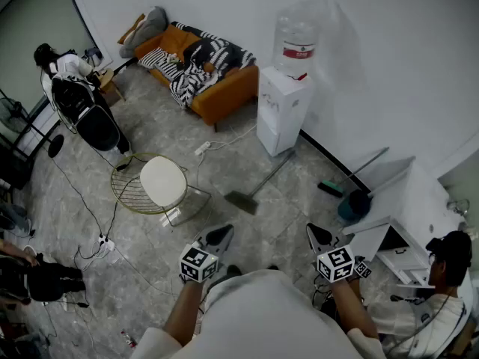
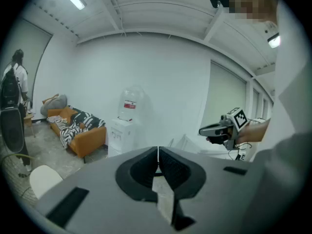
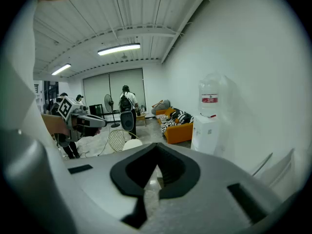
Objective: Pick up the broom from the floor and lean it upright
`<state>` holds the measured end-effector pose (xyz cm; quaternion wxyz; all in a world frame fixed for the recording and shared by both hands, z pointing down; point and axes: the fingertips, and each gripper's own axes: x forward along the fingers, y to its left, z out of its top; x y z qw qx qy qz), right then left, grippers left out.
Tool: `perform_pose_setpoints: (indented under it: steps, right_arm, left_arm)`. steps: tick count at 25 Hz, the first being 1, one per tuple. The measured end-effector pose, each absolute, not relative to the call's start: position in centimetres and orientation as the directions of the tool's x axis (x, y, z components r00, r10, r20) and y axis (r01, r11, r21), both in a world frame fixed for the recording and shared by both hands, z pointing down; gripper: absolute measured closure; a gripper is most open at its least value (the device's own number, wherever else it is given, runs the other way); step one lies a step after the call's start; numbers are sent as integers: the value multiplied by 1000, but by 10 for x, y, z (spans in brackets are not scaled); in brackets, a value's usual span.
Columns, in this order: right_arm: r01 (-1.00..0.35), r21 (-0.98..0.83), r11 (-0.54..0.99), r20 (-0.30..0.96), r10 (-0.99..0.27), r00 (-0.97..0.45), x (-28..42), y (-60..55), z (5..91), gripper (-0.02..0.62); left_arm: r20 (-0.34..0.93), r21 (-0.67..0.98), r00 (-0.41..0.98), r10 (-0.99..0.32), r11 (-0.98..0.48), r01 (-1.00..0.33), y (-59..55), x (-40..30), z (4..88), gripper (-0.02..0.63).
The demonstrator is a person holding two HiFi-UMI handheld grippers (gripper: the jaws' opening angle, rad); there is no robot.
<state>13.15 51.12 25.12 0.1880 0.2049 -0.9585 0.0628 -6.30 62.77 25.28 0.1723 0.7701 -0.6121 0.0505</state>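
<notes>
The left gripper (image 2: 158,148) has its jaws pressed together, the dark pads meeting along one thin line with nothing between them. The right gripper (image 3: 157,147) is closed the same way and holds nothing. In the head view both are held out in front of the person's body, side by side but apart, tipped a little downward. Neither touches anything.

The broom (image 1: 258,184) lies flat on the grey stone floor (image 1: 288,219), ahead of the two grippers and well apart from them. Its flat head is the nearer end. The thin handle runs away to the upper right and ends near the foot of the white water cooler (image 1: 281,114). The cooler stands against the wall (image 1: 389,66) with a big clear bottle (image 1: 297,40) on top.

Left of the broom head stands a round wire chair (image 1: 162,182) with a white seat. Beyond the cooler, an orange sofa (image 1: 224,88) carries striped blankets. To the right, beside a white desk (image 1: 408,200), is what looks like a second brush (image 1: 363,167) with a green head and its long handle slanting upward; it is too small to be sure. One person (image 1: 441,298) sits at the lower right. Another person (image 1: 63,66) is at the far left by a black chair (image 1: 93,122).
</notes>
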Motion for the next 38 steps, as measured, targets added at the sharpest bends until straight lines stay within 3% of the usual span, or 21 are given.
perform_pose_setpoints:
  steps: [38]
  right_arm:
    - [-267, 5, 964, 424, -244, -872, 154, 453, 266, 594]
  left_arm:
    - [310, 156, 159, -937, -115, -981, 575, -13, 265, 595]
